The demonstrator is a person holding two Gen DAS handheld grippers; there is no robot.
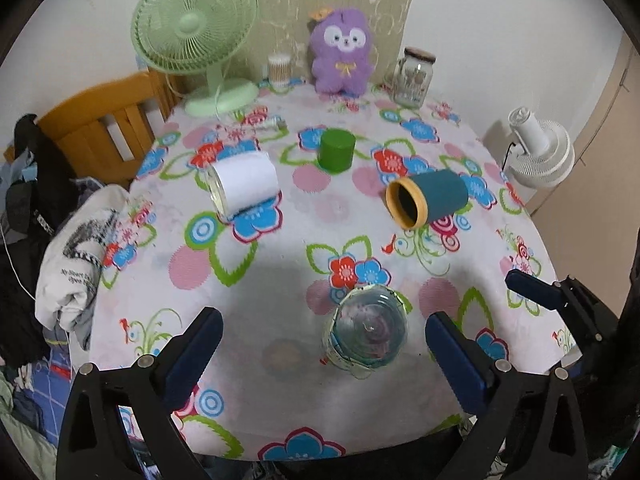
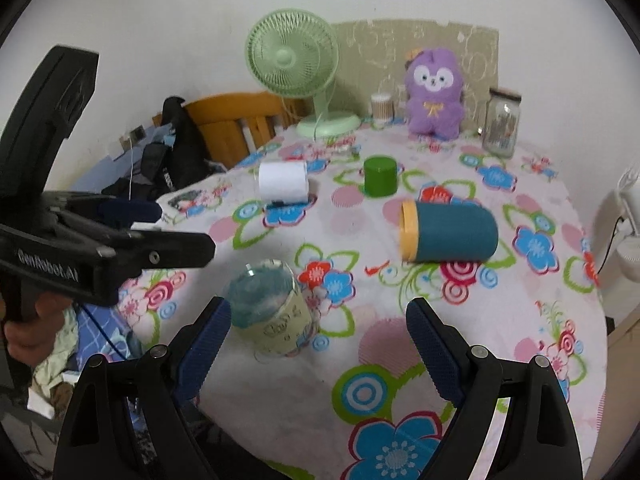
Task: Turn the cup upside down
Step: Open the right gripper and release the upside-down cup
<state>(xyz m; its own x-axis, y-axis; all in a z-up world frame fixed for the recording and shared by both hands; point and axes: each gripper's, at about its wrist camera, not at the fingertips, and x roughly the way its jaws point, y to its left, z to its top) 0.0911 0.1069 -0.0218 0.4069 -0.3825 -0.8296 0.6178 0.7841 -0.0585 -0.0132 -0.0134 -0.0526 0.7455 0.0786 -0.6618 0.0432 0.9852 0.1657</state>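
A clear glass cup (image 1: 366, 332) with a pale label stands upside down on the flowered tablecloth, base up; it also shows in the right wrist view (image 2: 270, 312). My left gripper (image 1: 324, 346) is open and empty, its fingers on either side of the cup without touching it. My right gripper (image 2: 318, 342) is open and empty, just right of the cup; its tip shows in the left wrist view (image 1: 532, 286). A teal cup with a yellow rim (image 1: 426, 199) lies on its side. A white-wrapped glass (image 1: 242, 184) also lies on its side. A green cup (image 1: 336, 149) stands upside down.
At the back of the table stand a green fan (image 1: 200, 40), a purple plush toy (image 1: 340, 52), a glass jar (image 1: 414, 78) and a cotton-swab box (image 1: 279, 68). A wooden chair (image 1: 104, 128) and clothes lie to the left. A white fan (image 1: 540, 152) stands right of the table.
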